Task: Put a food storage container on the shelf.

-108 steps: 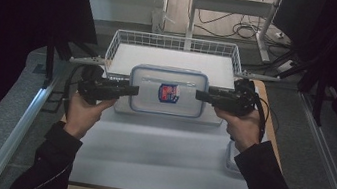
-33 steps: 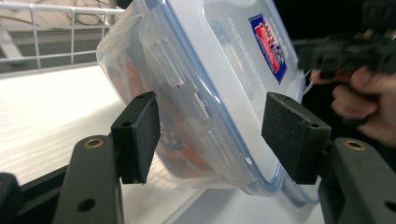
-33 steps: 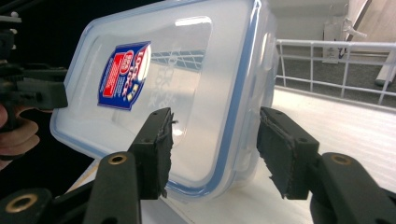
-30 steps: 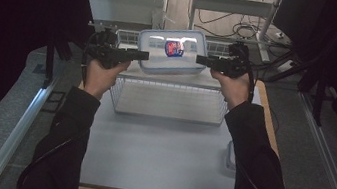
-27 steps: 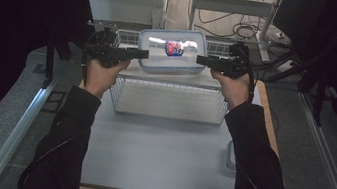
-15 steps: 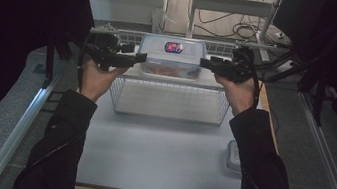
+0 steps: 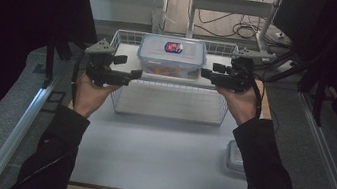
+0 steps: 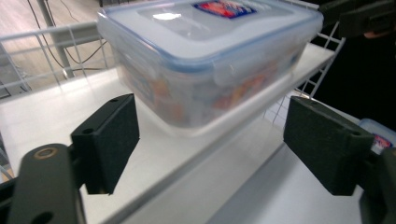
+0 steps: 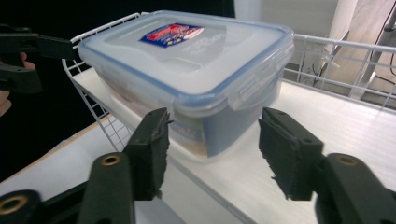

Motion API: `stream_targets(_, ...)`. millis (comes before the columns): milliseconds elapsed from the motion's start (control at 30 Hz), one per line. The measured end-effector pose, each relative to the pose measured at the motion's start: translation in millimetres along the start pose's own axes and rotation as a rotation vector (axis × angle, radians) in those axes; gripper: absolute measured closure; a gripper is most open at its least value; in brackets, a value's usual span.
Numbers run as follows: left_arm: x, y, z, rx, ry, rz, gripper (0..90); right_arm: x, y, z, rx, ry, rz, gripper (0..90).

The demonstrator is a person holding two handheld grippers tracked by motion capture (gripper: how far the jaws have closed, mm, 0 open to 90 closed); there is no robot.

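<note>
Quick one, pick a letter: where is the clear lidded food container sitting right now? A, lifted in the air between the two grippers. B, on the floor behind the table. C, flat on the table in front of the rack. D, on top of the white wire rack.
D: the container rests on the white shelf of the wire rack, and both the left gripper and the right gripper stand open, clear of it.

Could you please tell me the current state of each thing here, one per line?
Food container: lid on, clips down, upright on the wire rack's shelf, free of both grippers.
Wire rack: upright on the table, carrying the container.
Left gripper: open, jaws just opened wider, nothing between them.
Right gripper: open, pads off the container.
Second small container: lidded, resting on the table by the right sleeve.
</note>
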State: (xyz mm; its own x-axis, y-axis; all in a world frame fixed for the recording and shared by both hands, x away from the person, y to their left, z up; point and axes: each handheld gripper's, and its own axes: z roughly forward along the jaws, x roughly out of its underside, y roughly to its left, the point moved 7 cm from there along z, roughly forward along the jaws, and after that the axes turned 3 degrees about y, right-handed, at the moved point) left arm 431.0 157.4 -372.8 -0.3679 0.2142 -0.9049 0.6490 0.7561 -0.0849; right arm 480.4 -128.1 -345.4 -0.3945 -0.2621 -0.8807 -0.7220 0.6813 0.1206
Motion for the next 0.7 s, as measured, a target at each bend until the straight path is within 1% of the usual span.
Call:
stream_targets(100,6.1,-7.2,-2.0,0.001,0.004,0.022,13.4,5.7,2.9,-1.0,-0.006,0.005,-0.009,36.9)
stream_targets(167,11.1,-13.5,-3.0,0.000,0.014,0.048,12.0,9.0,5.0,-2.1,-0.006,0.002,-0.021,34.4)
stream_targets(200,13.5,-16.2,-3.5,-0.009,0.018,0.060,9.7,12.8,7.6,-2.9,-0.009,0.003,-0.034,31.5)
stream_targets(233,16.0,-19.2,-3.9,-0.010,0.020,0.069,9.7,12.8,7.6,-2.9,-0.009,0.003,-0.034,31.5)
stream_targets(267,18.4,-22.2,-4.3,-0.005,0.019,0.074,9.1,17.8,9.9,-2.7,-0.012,0.013,-0.046,28.4)
stream_targets(300,20.8,-25.0,-4.5,-0.001,0.018,0.077,9.1,17.8,9.9,-2.7,-0.012,0.013,-0.046,28.4)
stream_targets(400,28.5,-32.5,-4.1,0.005,0.023,0.089,8.0,25.9,12.6,-2.4,-0.001,0.025,-0.066,23.9)
stream_targets(567,41.3,-43.0,-2.9,-0.002,0.038,0.118,6.5,38.3,18.3,-3.8,0.007,0.030,-0.080,19.4)
stream_targets(633,46.8,-46.2,-2.8,0.001,0.041,0.122,5.4,43.3,20.7,-4.7,0.011,0.036,-0.087,17.8)
stream_targets(700,53.4,-49.3,-2.8,0.005,0.040,0.114,4.8,48.1,23.1,-6.0,0.011,0.039,-0.095,16.3)
